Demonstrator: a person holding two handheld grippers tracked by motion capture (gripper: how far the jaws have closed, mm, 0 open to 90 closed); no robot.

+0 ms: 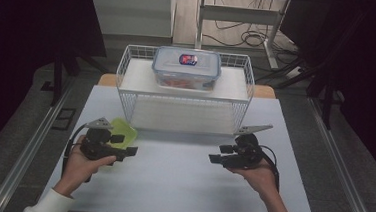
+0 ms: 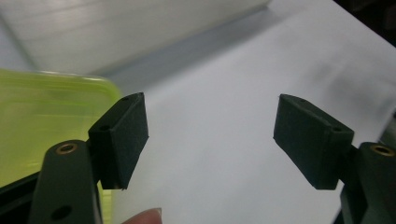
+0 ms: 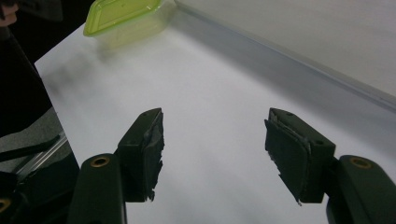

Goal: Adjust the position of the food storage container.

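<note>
So over at the left edge of the table (image 1: 170,185) sits the green plastic container (image 1: 124,130), lid on, just in front of the wire rack (image 1: 128,67) that takes up the far edge. The left gripper (image 1: 125,146) hovers right beside it, jaws spread wide with nothing between them; in the left gripper view the container (image 2: 46,121) sits off past the left jaw, not between the two. Looks like the person is lining up for a grab rather than holding anything, and the wide opening makes sense given the tub is fairly broad.

Moving to the middle, a clear snap-lock food box (image 1: 186,68) with a blue-rimmed lid rests on the rack's upper shelf, well apart from both hands. Probably parked there as storage, or as where the green one ends up, hard to say.

On the right side, the right gripper (image 1: 220,154) points inward toward the left one, jaws also wide and empty over bare tabletop. From its own view the green container (image 3: 123,16) is far off across the table, so this hand seems to be just waiting.
</note>
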